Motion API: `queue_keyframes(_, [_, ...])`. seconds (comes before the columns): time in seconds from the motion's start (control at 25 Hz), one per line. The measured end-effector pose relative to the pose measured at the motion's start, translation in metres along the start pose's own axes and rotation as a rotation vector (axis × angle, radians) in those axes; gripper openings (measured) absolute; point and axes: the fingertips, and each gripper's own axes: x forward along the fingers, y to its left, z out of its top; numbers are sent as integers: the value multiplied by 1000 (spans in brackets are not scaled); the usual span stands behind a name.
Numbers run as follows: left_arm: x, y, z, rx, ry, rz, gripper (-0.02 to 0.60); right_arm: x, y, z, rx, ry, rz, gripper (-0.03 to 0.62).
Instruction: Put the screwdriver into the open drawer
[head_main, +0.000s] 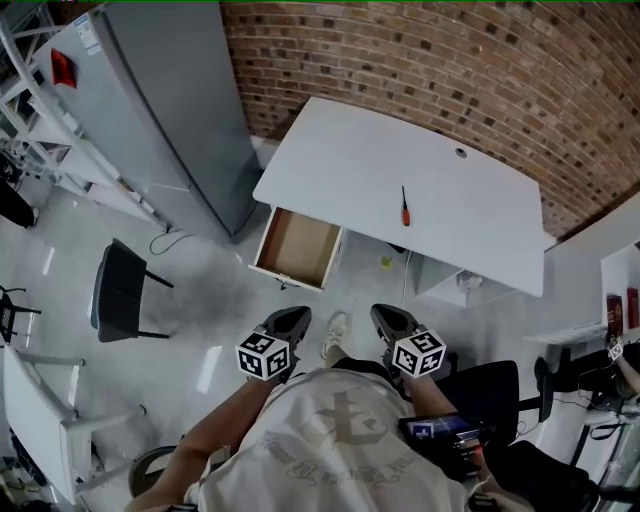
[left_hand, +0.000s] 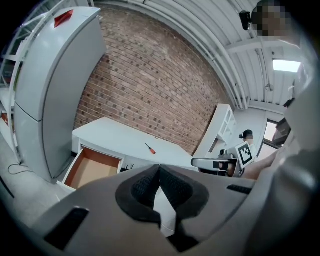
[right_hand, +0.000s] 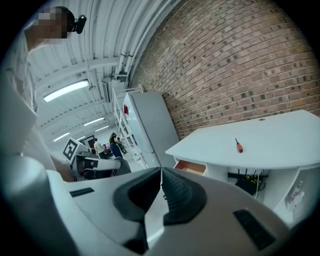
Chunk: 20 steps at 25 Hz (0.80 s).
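screwdriver (head_main: 404, 207) lies on white desk (head_main: 350, 160); drawer (head_main: 297, 247) pulled open

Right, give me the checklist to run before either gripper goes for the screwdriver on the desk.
1. Target found: the orange-handled screwdriver lies alone on the white desk: ok.
2. Destination ready: the wood-lined drawer is pulled out and looks empty inside: ok.
3. Left gripper ready to grasp: it holds nothing, but its jaws are together: not ok, open first.
4. Right gripper ready to grasp: it holds nothing, but its jaws are together: not ok, open first.
5. Within reach: both grippers are held well short of the desk, over the floor: not ok, step closer.
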Motion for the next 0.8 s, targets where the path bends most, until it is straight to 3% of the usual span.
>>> queue_keyframes(0.4, [37, 41, 42, -3, 1, 26, 20, 61, -38, 47, -6, 2, 27, 25])
queue_keyframes(0.8, [86, 58, 66, 11, 37, 13, 20, 82, -90, 65, 70, -14, 0, 23])
